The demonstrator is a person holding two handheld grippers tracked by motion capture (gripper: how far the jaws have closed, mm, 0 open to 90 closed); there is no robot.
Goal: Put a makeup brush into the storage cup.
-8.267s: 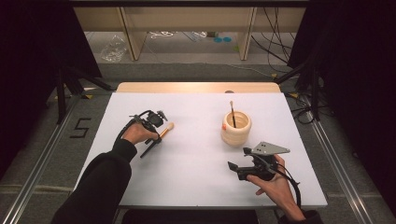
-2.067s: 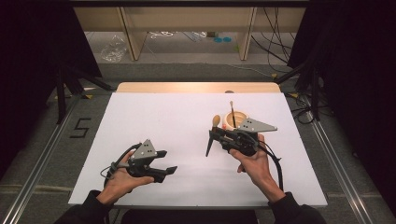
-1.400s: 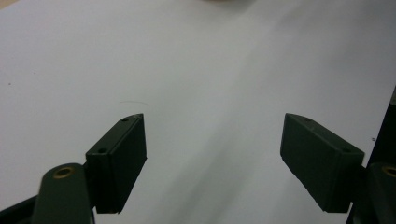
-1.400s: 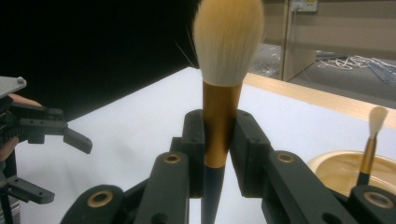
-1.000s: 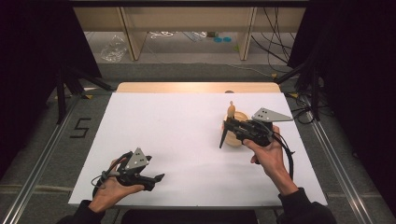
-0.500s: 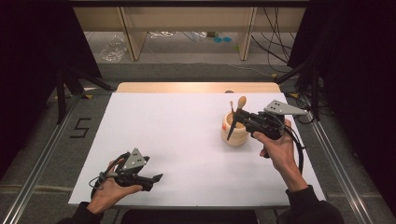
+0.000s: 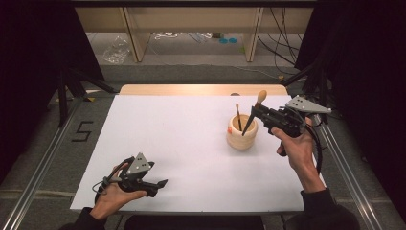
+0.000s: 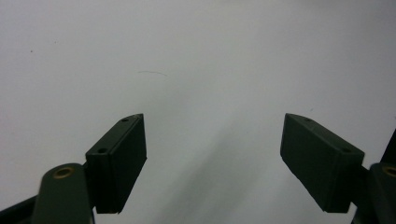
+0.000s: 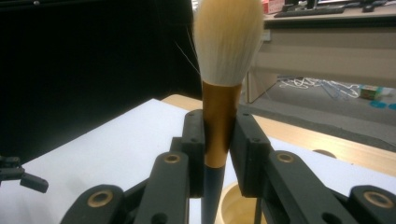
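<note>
Nearest you, your left tongs (image 7: 162, 182) rest low at the front of the white counter (image 7: 182, 143) with the jaws spread wide and nothing between them, well clear of the work, so no trouble there. Farther out, your right tongs (image 9: 219, 154) are clamped on the gold ferrule of the makeup brush (image 9: 223, 79), bristles up, handle tip slanting down into the wooden cup (image 7: 242, 133) just below and ahead of those tongs. The grip is high on the brush, so the long handle can swing; if it catches the rim, you could tip the light cup. A thin brush (image 7: 238, 116) already stands inside, just beyond your handle; crowd it and it may lever out. Let go early and the brush could topple onto the counter.
</note>
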